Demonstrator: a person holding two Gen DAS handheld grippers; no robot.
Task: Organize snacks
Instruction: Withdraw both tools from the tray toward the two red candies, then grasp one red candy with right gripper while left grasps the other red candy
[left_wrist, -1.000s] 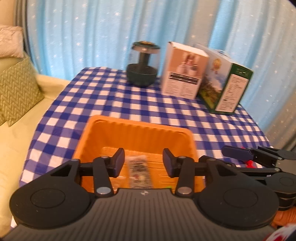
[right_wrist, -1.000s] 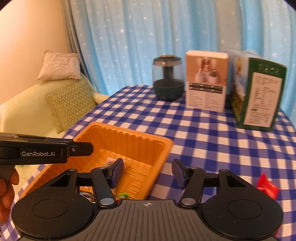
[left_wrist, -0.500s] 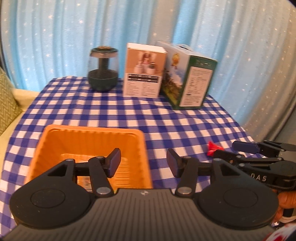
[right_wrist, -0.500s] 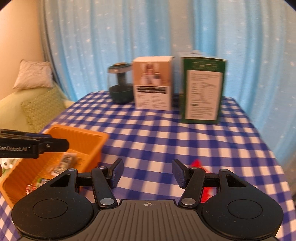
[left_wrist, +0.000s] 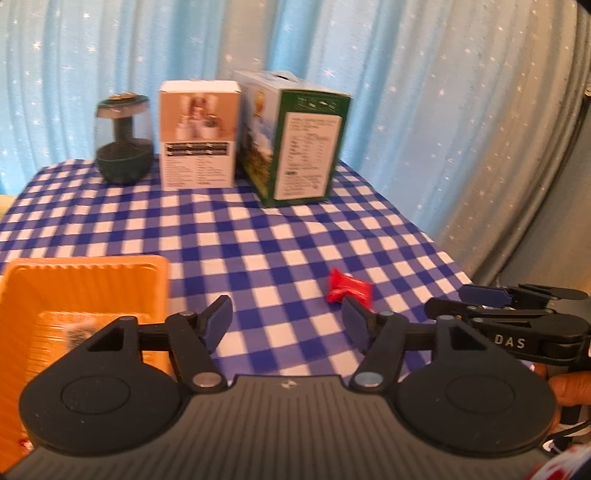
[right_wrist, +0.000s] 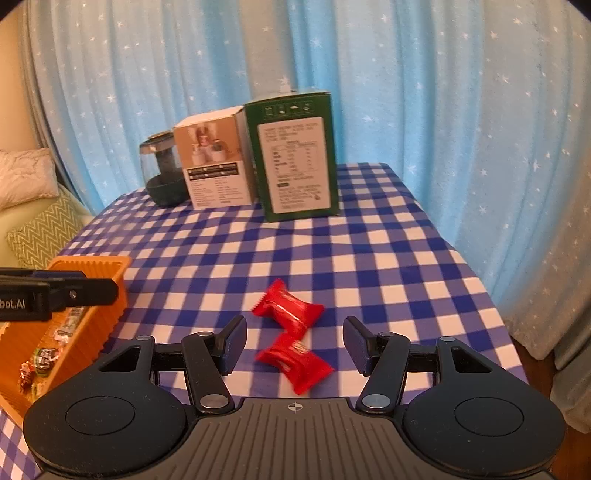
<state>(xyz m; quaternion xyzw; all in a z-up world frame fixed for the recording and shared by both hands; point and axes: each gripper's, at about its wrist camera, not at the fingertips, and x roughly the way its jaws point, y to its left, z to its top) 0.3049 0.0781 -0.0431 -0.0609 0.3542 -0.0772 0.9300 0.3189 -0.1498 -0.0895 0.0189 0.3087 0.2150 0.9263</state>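
Two red wrapped candies lie on the checked tablecloth, one farther (right_wrist: 290, 304) and one nearer (right_wrist: 295, 363), which sits between my open right gripper (right_wrist: 293, 345) fingers. One red candy (left_wrist: 349, 290) shows in the left wrist view, just beyond my open, empty left gripper (left_wrist: 286, 321). The orange tray (left_wrist: 88, 280) at the left holds several small wrapped snacks (right_wrist: 44, 356). The right gripper (left_wrist: 509, 314) appears at the right of the left wrist view; the left gripper (right_wrist: 55, 293) shows over the tray (right_wrist: 92, 321) in the right wrist view.
At the table's back stand a dark glass jar (left_wrist: 123, 147), a white box (left_wrist: 199, 136) and a green box (left_wrist: 306, 144). Blue starred curtains hang behind. A sofa with cushions (right_wrist: 40, 236) is to the left. The table edge drops off at right.
Both grippers have swung right, away from the tray and toward the red candies. The candies now lie close in front of the right gripper. Both grippers stay open.
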